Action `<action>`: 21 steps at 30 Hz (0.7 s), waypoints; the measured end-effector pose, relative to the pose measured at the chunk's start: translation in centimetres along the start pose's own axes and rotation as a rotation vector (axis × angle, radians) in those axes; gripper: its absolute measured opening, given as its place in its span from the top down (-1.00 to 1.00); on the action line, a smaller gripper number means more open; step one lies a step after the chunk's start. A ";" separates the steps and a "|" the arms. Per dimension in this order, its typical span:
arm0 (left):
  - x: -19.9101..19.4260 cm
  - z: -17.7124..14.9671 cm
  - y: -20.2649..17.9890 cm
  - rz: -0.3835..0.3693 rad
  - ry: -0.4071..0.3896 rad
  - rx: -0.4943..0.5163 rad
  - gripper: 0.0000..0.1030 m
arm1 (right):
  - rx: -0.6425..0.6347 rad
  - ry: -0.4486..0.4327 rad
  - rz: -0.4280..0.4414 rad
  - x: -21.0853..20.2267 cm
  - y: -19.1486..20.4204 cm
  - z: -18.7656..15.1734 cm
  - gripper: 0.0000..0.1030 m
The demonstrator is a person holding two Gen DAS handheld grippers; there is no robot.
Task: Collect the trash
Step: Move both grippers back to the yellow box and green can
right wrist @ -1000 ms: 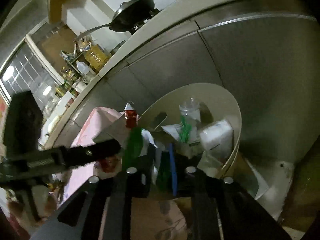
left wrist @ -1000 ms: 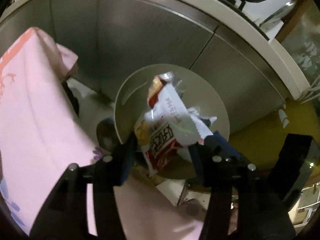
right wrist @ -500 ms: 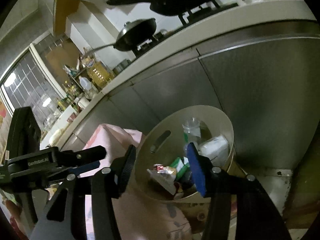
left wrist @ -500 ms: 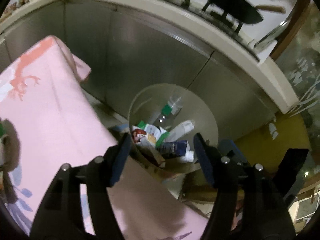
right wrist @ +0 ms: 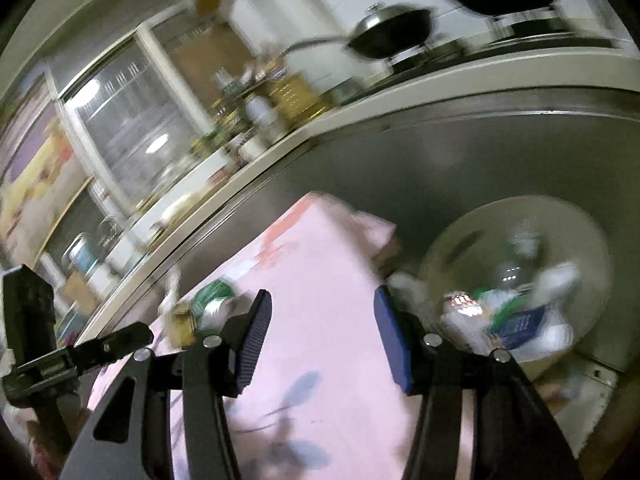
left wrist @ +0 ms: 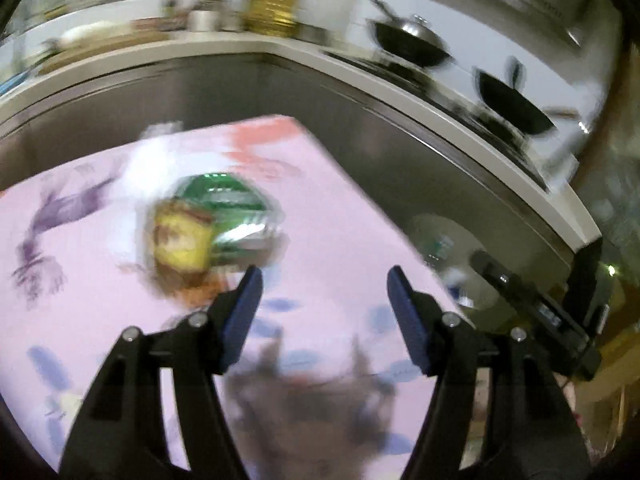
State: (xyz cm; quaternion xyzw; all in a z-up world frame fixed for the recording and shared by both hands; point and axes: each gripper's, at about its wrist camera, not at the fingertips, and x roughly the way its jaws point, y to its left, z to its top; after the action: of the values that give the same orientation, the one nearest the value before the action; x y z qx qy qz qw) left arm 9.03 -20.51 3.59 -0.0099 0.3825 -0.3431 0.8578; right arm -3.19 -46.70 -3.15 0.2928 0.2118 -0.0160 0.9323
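A green and yellow snack wrapper (left wrist: 208, 224) lies on the pink tablecloth (left wrist: 328, 240), blurred; it also shows in the right wrist view (right wrist: 208, 306). My left gripper (left wrist: 322, 308) is open and empty, just right of and nearer than the wrapper. My right gripper (right wrist: 320, 340) is open and empty above the pink tablecloth (right wrist: 320, 264). The beige trash bin (right wrist: 592, 240) stands on the floor to the right, holding several wrappers and a plastic bottle (right wrist: 512, 276). It shows dimly in the left wrist view (left wrist: 444, 240).
Grey metal cabinet fronts (left wrist: 380, 140) run behind the table under a pale counter (left wrist: 460, 108) with black pans (left wrist: 512, 106) on a stove. The other gripper's body (right wrist: 52, 356) shows at the left of the right wrist view.
Both grippers let their trash fall into the bin, opened, and swung up and left from the bin to over the pink table. The green and yellow wrapper has come into view.
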 end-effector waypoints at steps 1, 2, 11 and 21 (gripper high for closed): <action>-0.8 0.2 2.3 0.042 -0.017 -0.040 -0.21 | -0.017 0.028 0.033 1.1 1.2 0.0 0.01; -1.1 0.5 3.8 0.067 -0.019 -0.067 -0.21 | -0.028 0.049 0.061 1.9 2.2 0.1 0.01; 1.8 4.9 13.3 0.096 -0.012 -0.291 -0.41 | 0.073 0.255 0.197 15.1 5.6 4.1 0.02; 6.4 5.4 14.0 0.149 0.039 -0.211 -0.13 | 0.129 0.463 0.365 22.2 8.0 1.9 0.03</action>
State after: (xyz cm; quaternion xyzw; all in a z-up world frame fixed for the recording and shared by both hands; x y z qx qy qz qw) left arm 23.77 -14.94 -0.61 -0.0649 0.4330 -0.2364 0.8674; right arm 19.00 -39.02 -6.37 0.3806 0.3613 0.2058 0.8260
